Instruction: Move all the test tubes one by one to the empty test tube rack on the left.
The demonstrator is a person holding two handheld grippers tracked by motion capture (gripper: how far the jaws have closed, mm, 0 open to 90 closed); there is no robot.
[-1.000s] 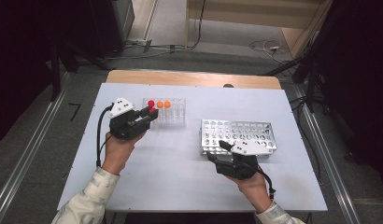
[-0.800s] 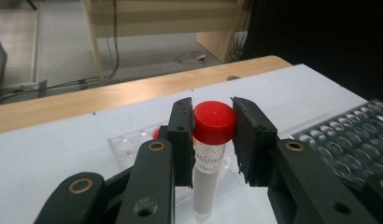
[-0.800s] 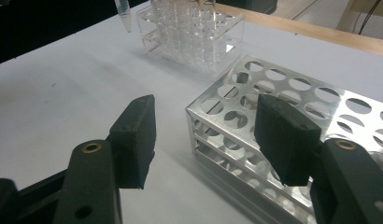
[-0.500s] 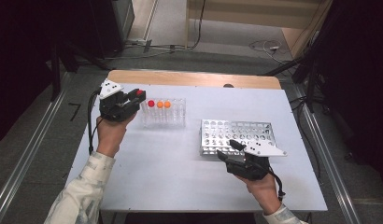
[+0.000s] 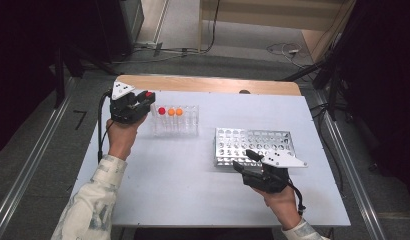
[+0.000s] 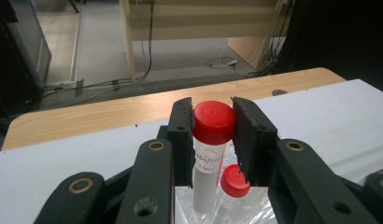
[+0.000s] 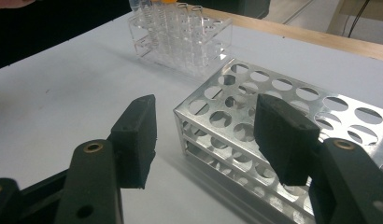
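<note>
My left gripper (image 5: 144,101) (image 6: 213,140) is shut on a clear tube with a red cap (image 6: 214,122) (image 5: 149,94), held just left of the clear plastic rack (image 5: 175,125). One red-capped tube (image 5: 161,110) (image 6: 235,181) and two orange-capped tubes (image 5: 175,112) stand in that rack. My right gripper (image 5: 244,161) (image 7: 208,140) is open at the front left corner of the perforated metal rack (image 5: 255,145) (image 7: 283,102); nothing is between its jaws and the holes I can see hold no tubes.
The white table (image 5: 183,185) has a bare wooden strip (image 5: 208,84) along its far edge. Past it lie grey floor and cables. The clear rack (image 7: 180,32) stands beyond the metal rack in the right gripper view.
My left gripper has carried the red-capped tube from over the clear rack to its left and a little farther back. The right gripper has barely moved.
</note>
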